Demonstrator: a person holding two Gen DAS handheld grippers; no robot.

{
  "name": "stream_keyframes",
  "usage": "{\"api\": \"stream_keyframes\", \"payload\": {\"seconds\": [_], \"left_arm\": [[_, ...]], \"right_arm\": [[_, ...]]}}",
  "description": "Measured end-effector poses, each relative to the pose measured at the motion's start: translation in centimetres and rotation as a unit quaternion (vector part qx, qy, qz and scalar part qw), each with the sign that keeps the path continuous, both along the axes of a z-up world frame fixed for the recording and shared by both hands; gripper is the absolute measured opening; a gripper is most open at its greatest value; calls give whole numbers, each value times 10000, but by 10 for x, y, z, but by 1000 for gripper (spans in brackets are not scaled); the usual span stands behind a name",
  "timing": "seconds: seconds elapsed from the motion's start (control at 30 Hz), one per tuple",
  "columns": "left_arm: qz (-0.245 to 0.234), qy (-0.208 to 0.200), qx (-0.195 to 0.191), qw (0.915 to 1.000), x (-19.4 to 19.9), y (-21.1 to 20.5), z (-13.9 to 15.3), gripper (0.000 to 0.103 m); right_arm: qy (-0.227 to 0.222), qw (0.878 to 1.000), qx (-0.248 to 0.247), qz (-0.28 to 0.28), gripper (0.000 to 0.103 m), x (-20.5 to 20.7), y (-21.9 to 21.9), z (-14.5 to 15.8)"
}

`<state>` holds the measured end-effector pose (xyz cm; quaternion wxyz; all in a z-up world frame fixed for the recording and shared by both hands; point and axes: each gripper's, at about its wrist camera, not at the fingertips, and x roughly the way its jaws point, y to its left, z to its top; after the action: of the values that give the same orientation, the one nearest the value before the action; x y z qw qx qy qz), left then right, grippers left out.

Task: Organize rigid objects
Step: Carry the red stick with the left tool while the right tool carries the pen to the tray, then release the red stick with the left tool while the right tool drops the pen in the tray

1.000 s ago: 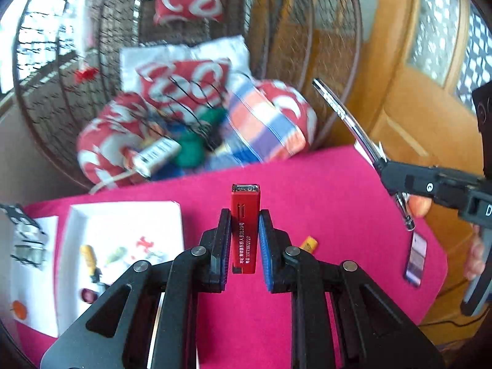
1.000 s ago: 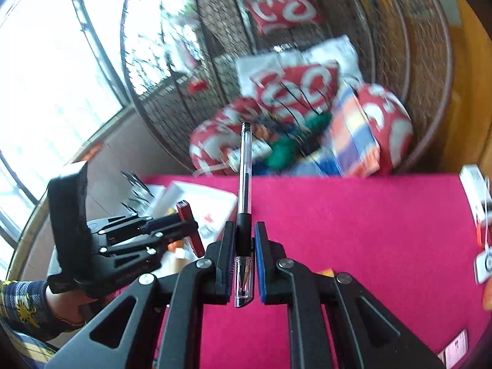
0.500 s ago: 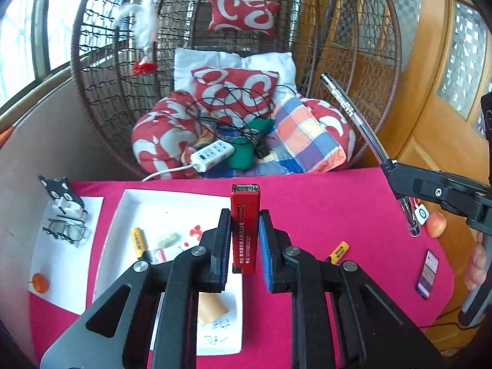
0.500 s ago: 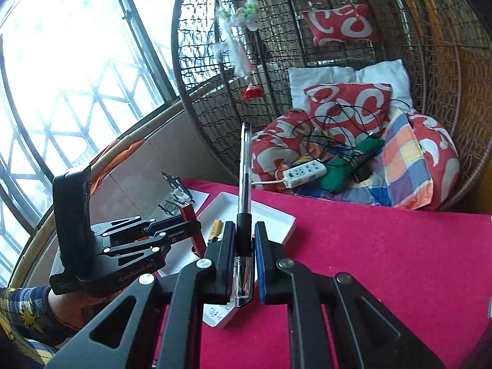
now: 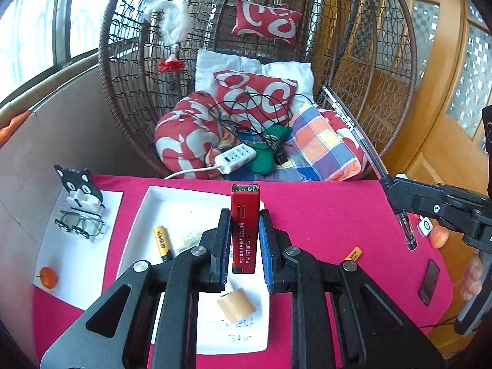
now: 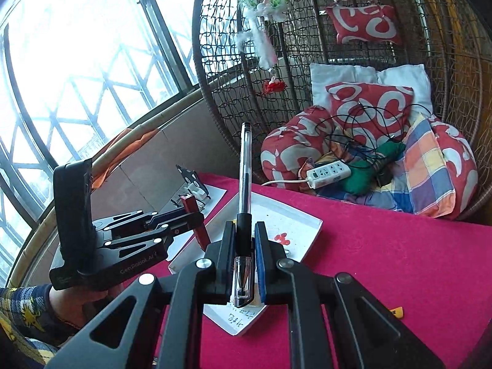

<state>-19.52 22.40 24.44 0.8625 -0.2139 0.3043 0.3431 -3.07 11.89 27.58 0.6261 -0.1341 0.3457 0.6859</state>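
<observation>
Behind the magenta table stands a wicker egg chair piled with red-and-white cushions, a checked pillow and a white power strip trailing black cables. On the table's left, a sheet of paper carries a pair of glasses, a cat-shaped holder and a small orange fruit; on the right lie a yellow tag and a dark card. The left gripper pinches a red USB stick, its long axis pointing up and away with the metal plug at the far end, just above the tray. The right gripper is clamped on a clear black-ink pen near its tip end, the barrel pointing up and away over the tray's right edge. The white tray sits left of centre and holds a yellow lighter, a tan cylindrical roll, a small pale item too blurred to identify, and a handwritten note.
</observation>
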Motion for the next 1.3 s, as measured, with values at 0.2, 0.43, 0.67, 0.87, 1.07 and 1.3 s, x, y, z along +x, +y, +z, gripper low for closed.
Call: {"api": "stream_keyframes", "payload": {"seconds": [0.2, 0.43, 0.67, 0.87, 1.07, 1.3], "left_arm": [[59, -14, -90, 9999, -17, 15, -3, 16], [102, 26, -198, 9997, -37, 36, -9, 16], [48, 210, -787, 9967, -54, 63, -48, 16], [-21, 725, -1528, 9856, -55, 81, -110, 16], [-69, 973, -2053, 9738, -55, 88, -150, 17], [-257, 1026, -2160, 9707, -49, 85, -156, 19]], "right_arm": [[20, 9999, -73, 82, 10, -17, 15, -6], [144, 9996, -220, 67, 10, -33, 34, -20], [351, 9962, -792, -19, 10, -49, 63, -61], [450, 9862, -1593, -60, 10, -68, 95, -119], [511, 9757, -2116, -261, 10, -81, 103, -161], [433, 9733, -2200, -484, 12, -86, 105, -174]]}}
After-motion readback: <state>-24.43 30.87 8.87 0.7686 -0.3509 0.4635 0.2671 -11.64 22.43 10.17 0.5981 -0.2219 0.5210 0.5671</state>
